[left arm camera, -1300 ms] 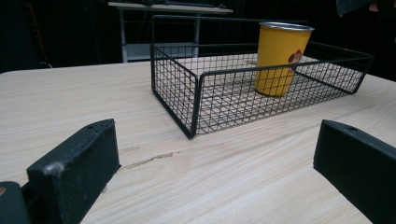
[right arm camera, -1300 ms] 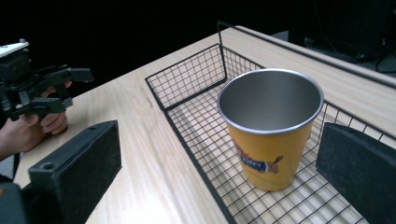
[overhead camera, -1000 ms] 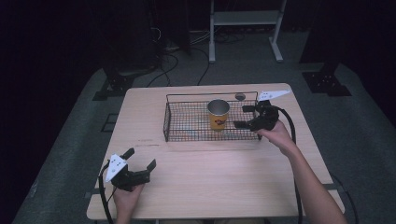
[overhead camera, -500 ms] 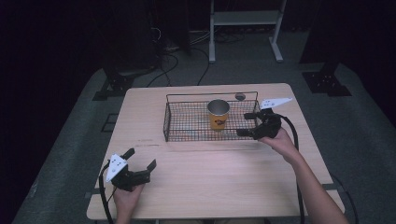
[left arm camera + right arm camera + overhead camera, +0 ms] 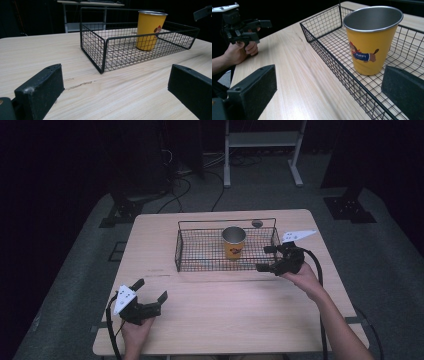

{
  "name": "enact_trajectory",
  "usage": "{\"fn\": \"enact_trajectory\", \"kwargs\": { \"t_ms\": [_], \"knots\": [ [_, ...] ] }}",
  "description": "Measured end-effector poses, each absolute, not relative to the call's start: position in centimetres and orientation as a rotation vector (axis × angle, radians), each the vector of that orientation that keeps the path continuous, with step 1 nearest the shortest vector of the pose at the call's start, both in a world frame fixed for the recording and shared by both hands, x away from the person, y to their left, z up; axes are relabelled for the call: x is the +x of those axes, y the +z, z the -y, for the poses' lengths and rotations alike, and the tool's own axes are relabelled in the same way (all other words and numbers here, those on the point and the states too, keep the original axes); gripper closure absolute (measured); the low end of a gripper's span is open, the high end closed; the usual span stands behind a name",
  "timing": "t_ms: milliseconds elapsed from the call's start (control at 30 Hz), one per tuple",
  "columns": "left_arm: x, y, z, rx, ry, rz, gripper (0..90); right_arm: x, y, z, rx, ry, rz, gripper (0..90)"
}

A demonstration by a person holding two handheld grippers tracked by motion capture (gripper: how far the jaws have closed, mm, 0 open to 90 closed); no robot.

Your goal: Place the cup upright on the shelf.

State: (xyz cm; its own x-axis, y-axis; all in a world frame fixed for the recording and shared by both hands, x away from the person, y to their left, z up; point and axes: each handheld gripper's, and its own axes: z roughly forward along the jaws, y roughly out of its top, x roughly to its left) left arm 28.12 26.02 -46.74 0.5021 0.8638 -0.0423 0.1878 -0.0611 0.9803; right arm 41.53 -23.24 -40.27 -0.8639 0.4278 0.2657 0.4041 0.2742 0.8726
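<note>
Over the last second the right claw (image 5: 267,258) has drawn back from the wire basket (image 5: 200,268), moving off its right end toward the surface's near edge. It now hangs outside the basket's near right corner, jaws spread, away from the yellow cup (image 5: 233,242).

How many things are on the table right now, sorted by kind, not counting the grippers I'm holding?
Yellow metal cup with a puppy picture: 1, upright inside the basket
Black wire basket: 1
Small round dark thing behind the basket: 1, too small to identify
Total: 3 on the wooden table
</note>
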Motion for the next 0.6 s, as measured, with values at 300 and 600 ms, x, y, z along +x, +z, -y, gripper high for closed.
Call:
{"fn": "enact_trajectory", "kwargs": {
  "t_ms": [300, 600],
  "knots": [
    [28.1, -46.7, -26.0, 1.566, 0.715, -0.933, 0.0, 40.4, -40.6, 23.7, 0.805, 1.713, -2.490, 0.0],
    [28.1, -46.7, -26.0, 1.565, 0.716, -0.934, 0.0, 39.3, -41.0, 24.2, 0.806, 1.719, -2.491, 0.0]
  ]
}}
